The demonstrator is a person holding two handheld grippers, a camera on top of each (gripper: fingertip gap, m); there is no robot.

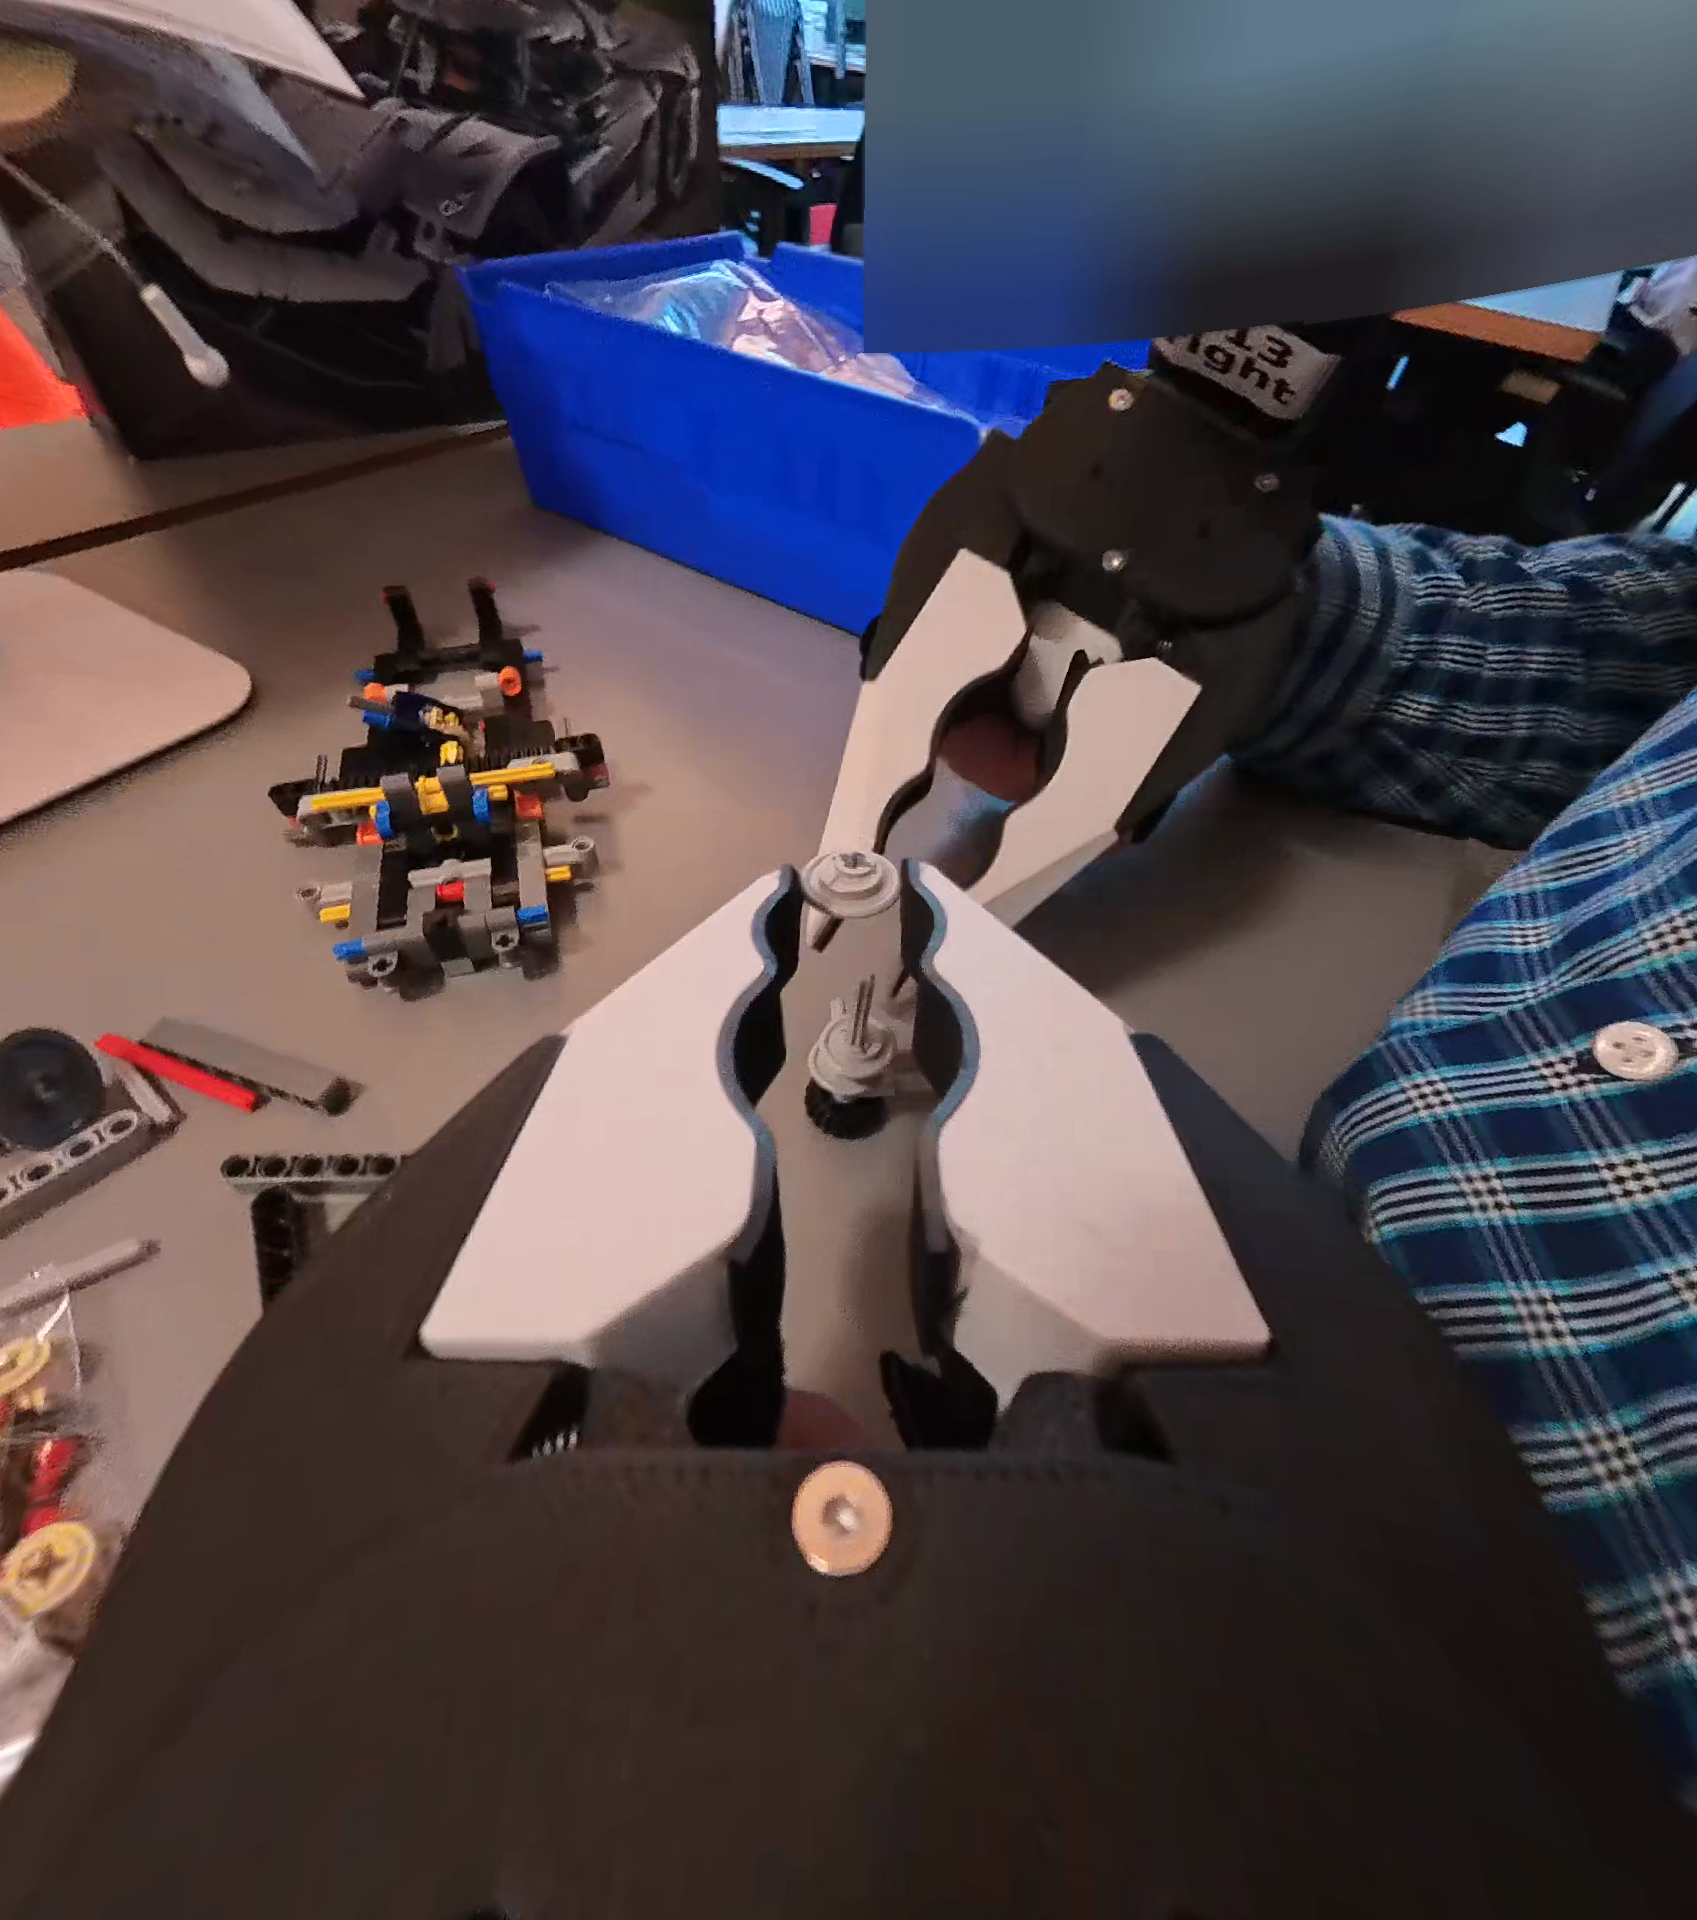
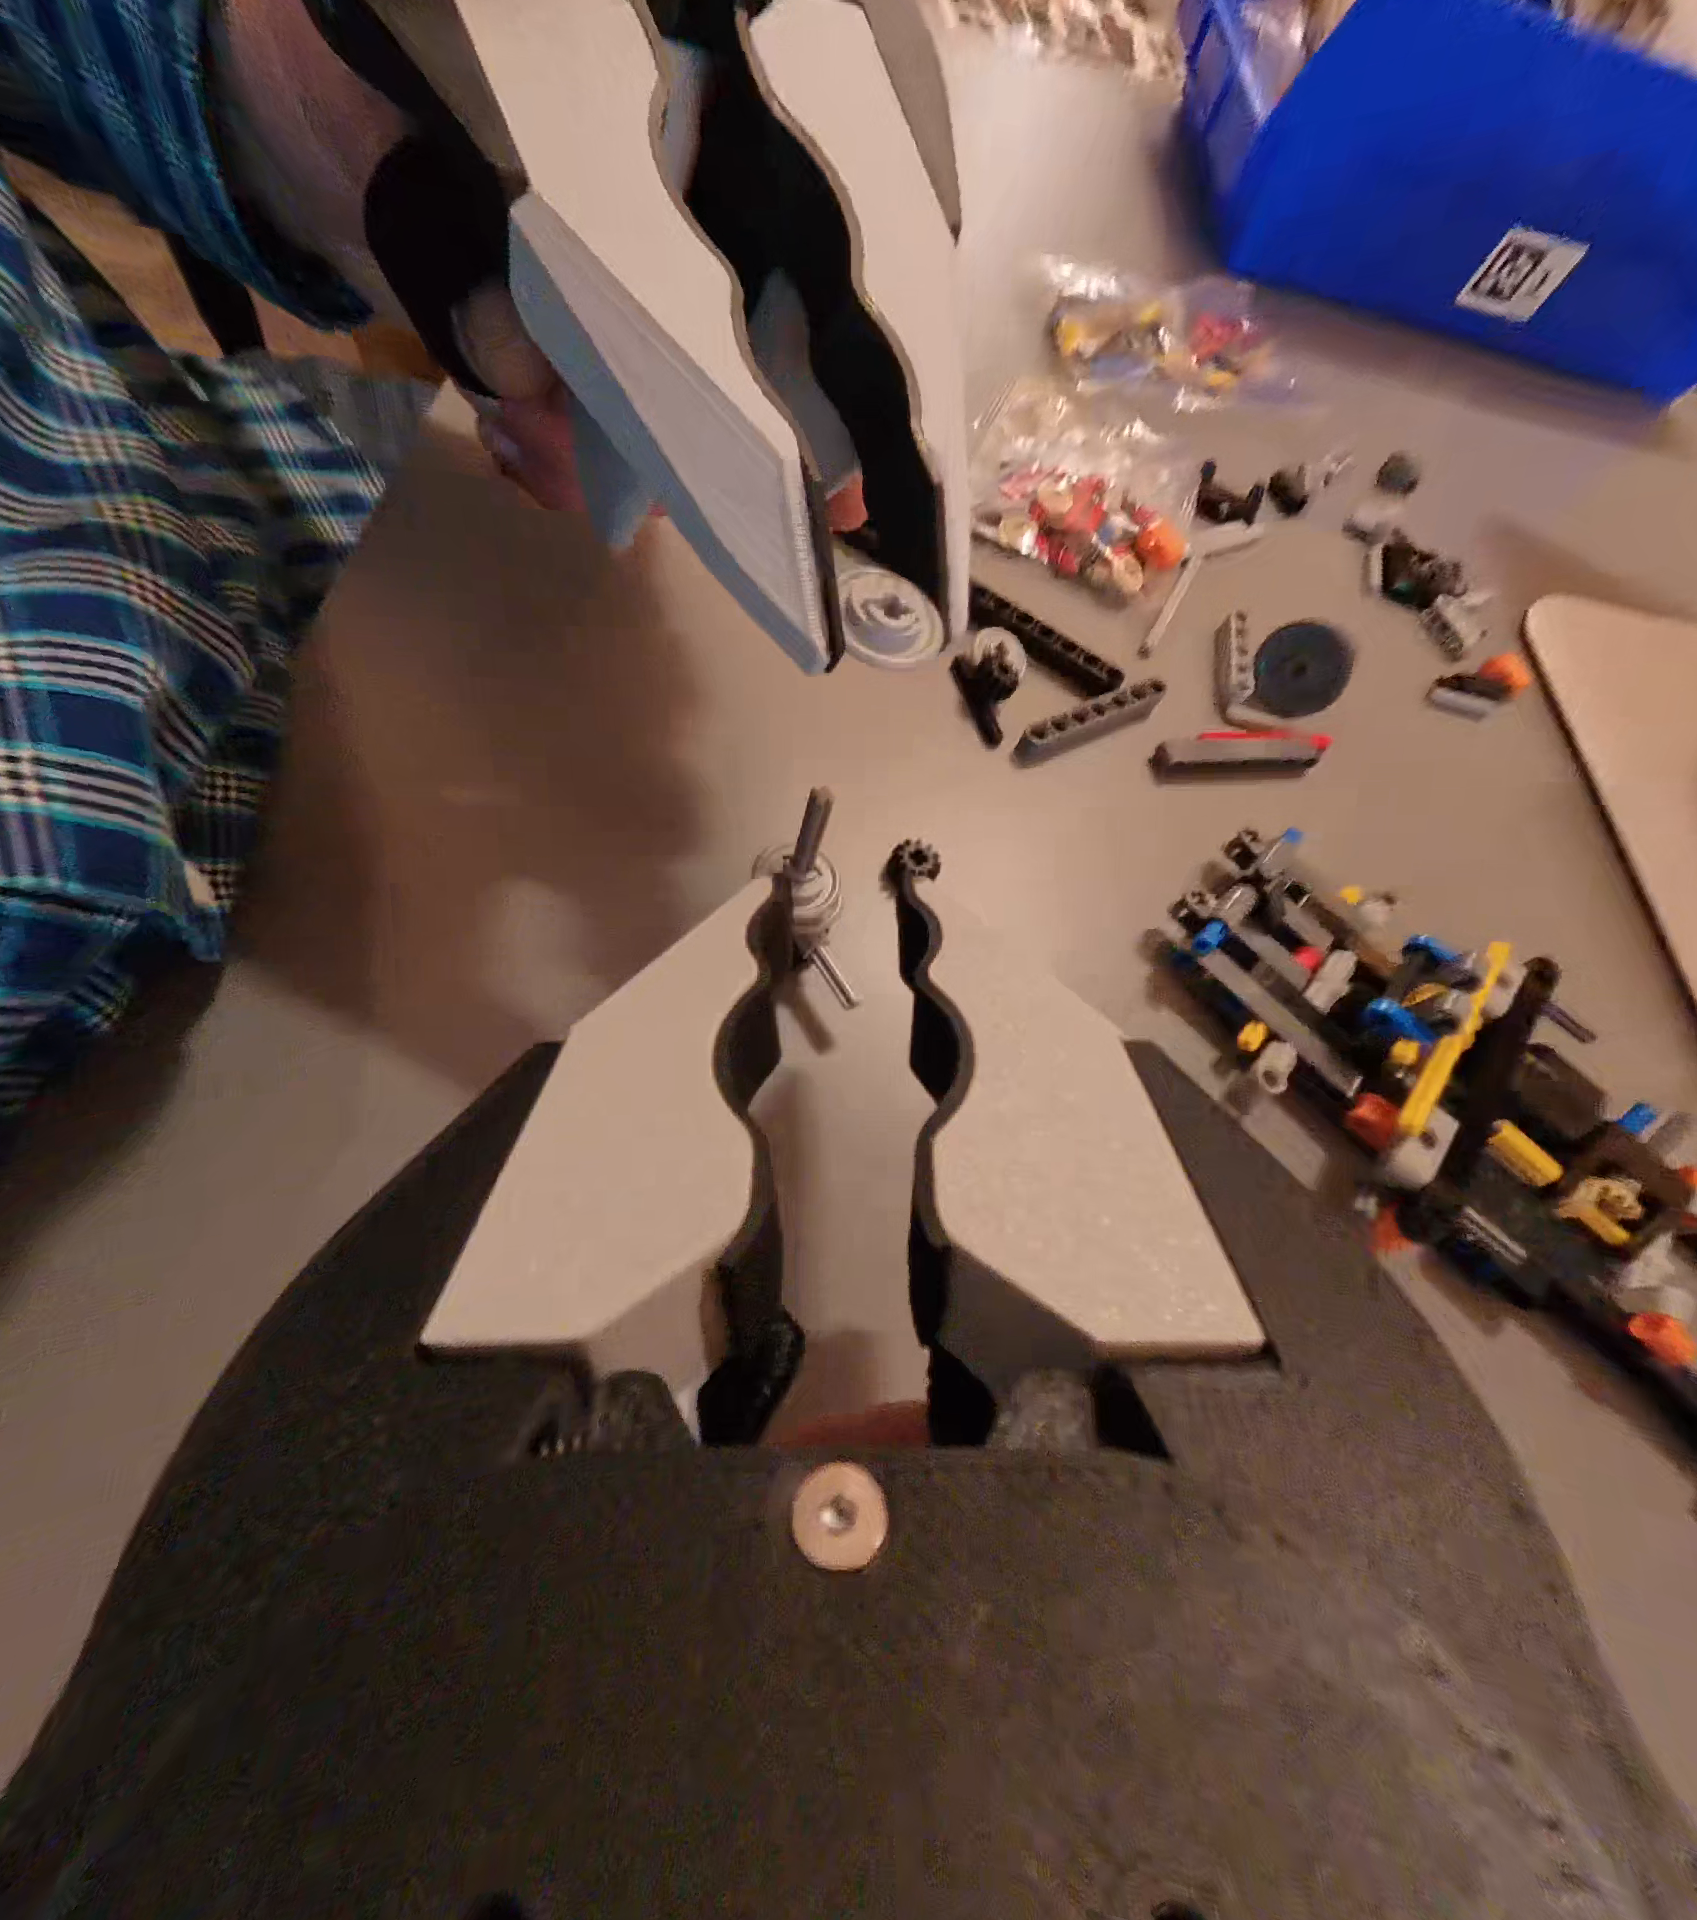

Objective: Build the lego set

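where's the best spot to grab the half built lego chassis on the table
Probably from above, a gripper closing across the narrow width of the chassis, on its blocky grey-framed part. It lies flat and long on the table; the black prongs at its far end and the side pins look too thin to hold.

Two marked surfaces, one on a tool and one on a bin

A white label [image 1: 1249, 364] with bold black characters, a number above a short word, sits on the black body of the right gripper [image 1: 911, 831], at about 1 o'clock in the left wrist view; its far edge is cut off by a blurred patch. A white sticker [image 2: 1519, 272] printed with a black square code pattern, with no letters or digits to be made out, is stuck on the side wall of the blue bin [image 2: 1395, 208], at about 2 o'clock in the right wrist view.
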